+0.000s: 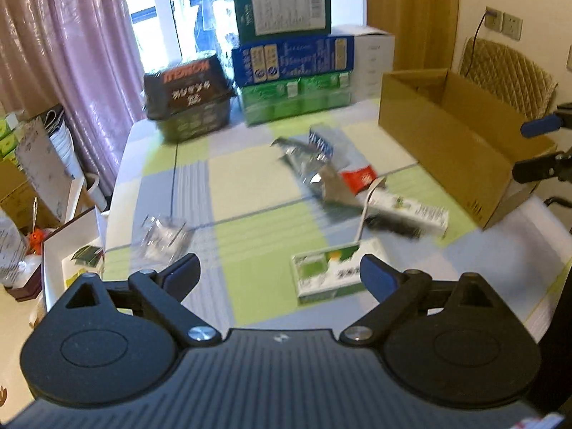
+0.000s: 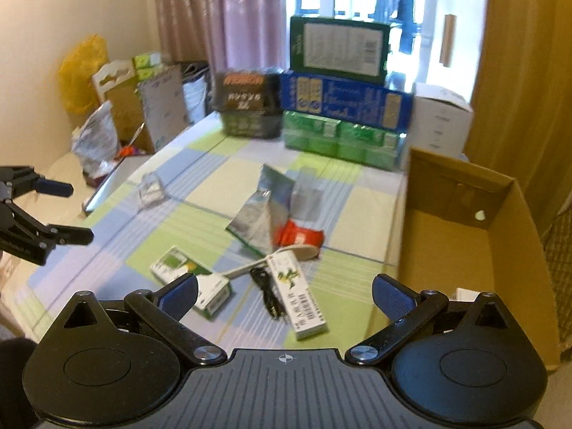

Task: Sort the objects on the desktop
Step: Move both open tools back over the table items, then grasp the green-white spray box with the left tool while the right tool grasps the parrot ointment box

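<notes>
The left tool point(image 1: 280, 273) and right tool point(image 2: 285, 293) both hover with fingers spread apart and nothing between them. Below lies the counter point(image 2: 200, 193), covered in a green, blue and white check cloth. An open cardboard box point(image 2: 468, 239) stands along its right edge. Near the middle lie silver foil bags point(image 2: 257, 214), with a red packet point(image 2: 300, 237) beside them. Closer in are a long white carton point(image 2: 298, 296), a green-and-white box point(image 2: 189, 279) and a black cable point(image 2: 266, 291) touching the carton.

Both wrist views look forward over the table point(image 1: 250, 186); they share the stacked cartons point(image 2: 343, 107).
</notes>
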Demonstrator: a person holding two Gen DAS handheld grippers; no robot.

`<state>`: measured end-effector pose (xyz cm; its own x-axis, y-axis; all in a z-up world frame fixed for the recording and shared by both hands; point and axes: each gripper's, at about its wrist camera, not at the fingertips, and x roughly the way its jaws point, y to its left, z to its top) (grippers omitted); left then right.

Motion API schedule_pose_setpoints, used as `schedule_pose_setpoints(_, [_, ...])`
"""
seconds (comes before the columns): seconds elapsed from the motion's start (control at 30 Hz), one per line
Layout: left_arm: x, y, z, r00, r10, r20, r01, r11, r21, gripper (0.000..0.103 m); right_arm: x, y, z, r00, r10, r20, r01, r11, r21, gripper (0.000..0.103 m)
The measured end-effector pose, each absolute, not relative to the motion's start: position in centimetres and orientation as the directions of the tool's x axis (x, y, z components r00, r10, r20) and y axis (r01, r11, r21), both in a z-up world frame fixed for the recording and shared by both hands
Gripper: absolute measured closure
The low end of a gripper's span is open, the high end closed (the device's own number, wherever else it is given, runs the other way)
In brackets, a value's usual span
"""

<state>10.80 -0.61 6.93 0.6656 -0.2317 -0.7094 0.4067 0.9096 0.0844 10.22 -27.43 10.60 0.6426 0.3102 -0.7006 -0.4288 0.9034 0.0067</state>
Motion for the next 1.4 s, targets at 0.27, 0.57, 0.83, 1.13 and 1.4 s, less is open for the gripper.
schedule_pose_setpoints(0.27, [10.9, -1.3, 3.8, 0.598, -0.284, -0.749, 0.574, 0.804, 0.154, 0.009, 11.2, -25.3, 7.2, 0.571, 0.312, -0.759, -0.539, 0.840, -0.060, 0.002])
schedule_pose_setpoints(0.57, [14.0, -4.5, 0.9, 0.453, -0.401, -0.796, 0.804, 0.569, 0.171, 0.009, 14.8, -23.7, 3.5, 0.462, 0.261, -0.848, -0.657, 0.742, -0.129, 0.003])
schedule_pose_setpoints(0.83, [17.2, -6.8, -2.2, 0.365, -0.398, -0.842, 0.885, 0.430, 0.180, 0.013, 18.8, -23.2, 0.8, 0.386, 0.199, -0.901, -0.691, 0.709, -0.140, 0.012])
schedule_pose_setpoints(1.13, [19.7, -8.3, -4.6, 0.277, -0.376, -0.884, 0.931, 0.332, 0.151, 0.026, 21.6, -23.1, -2.0, 0.318, 0.082, -0.945, -0.700, 0.692, -0.176, 0.024])
schedule_pose_setpoints(1.4, [20.4, -8.6, -5.8, 0.252, -0.366, -0.896, 0.941, 0.308, 0.139, 0.031, 22.6, -23.3, -4.1, 0.259, 0.018, -0.966, -0.696, 0.697, -0.173, 0.047])
